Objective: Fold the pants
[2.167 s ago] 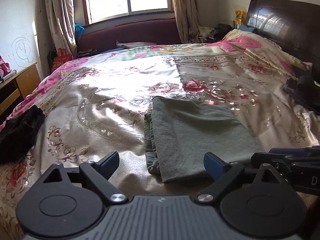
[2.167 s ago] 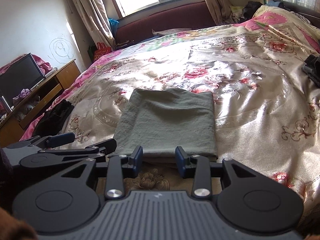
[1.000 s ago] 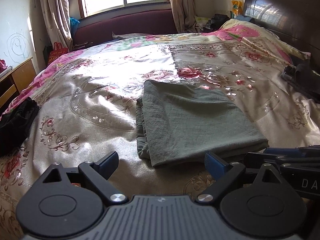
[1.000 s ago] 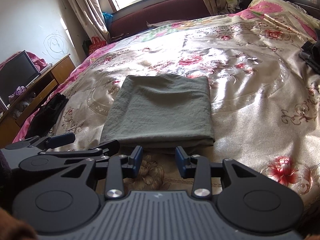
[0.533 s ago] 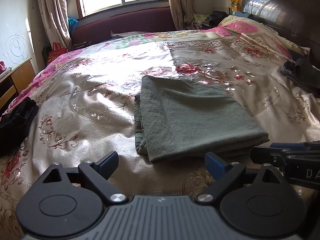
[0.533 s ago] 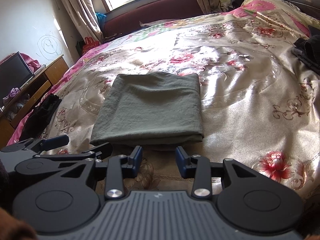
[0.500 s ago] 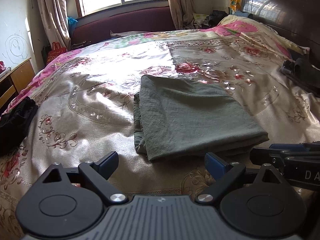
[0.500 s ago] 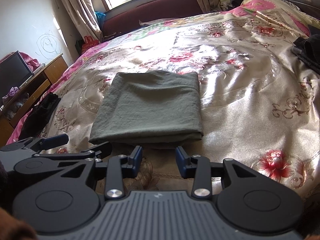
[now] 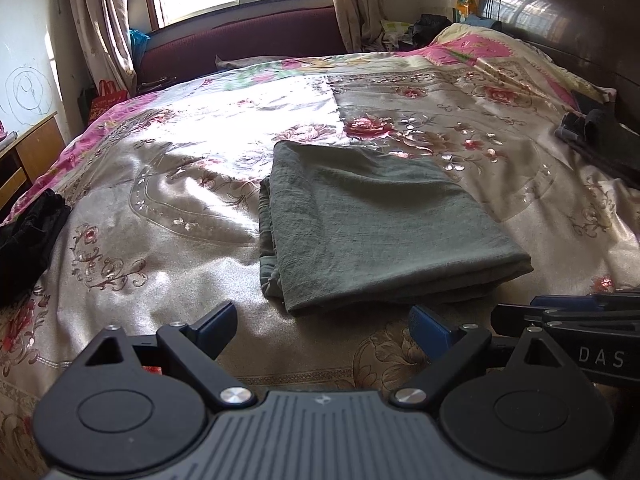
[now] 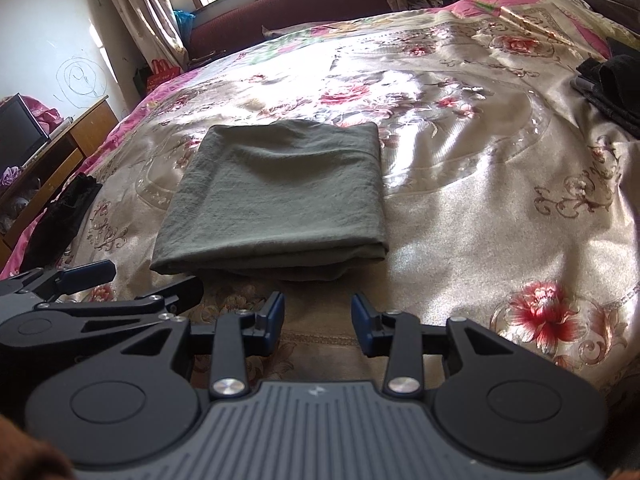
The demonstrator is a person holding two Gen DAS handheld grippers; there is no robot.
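Note:
The grey-green pants [image 9: 372, 220] lie folded into a flat rectangle on the floral bedspread [image 9: 192, 184]. In the right wrist view the same pants [image 10: 276, 196] sit just beyond my right gripper [image 10: 318, 316], which is open with nothing between its blue pads. My left gripper [image 9: 326, 324] is open wide and empty, its pads just short of the near edge of the pants. Each gripper shows at the side of the other's view, the right gripper [image 9: 568, 312] low on the right and the left gripper [image 10: 132, 284] low on the left.
A dark garment [image 9: 28, 236] lies at the bed's left edge. More dark clothes [image 10: 612, 84] rest at the right near the dark wooden headboard [image 9: 560, 12]. A wooden cabinet with a screen [image 10: 44, 140] stands left of the bed. A window and maroon bench [image 9: 240, 36] lie beyond.
Both grippers have drawn back a little from the folded pants, which now lie slightly farther from the fingertips. The pants have not moved on the bed.

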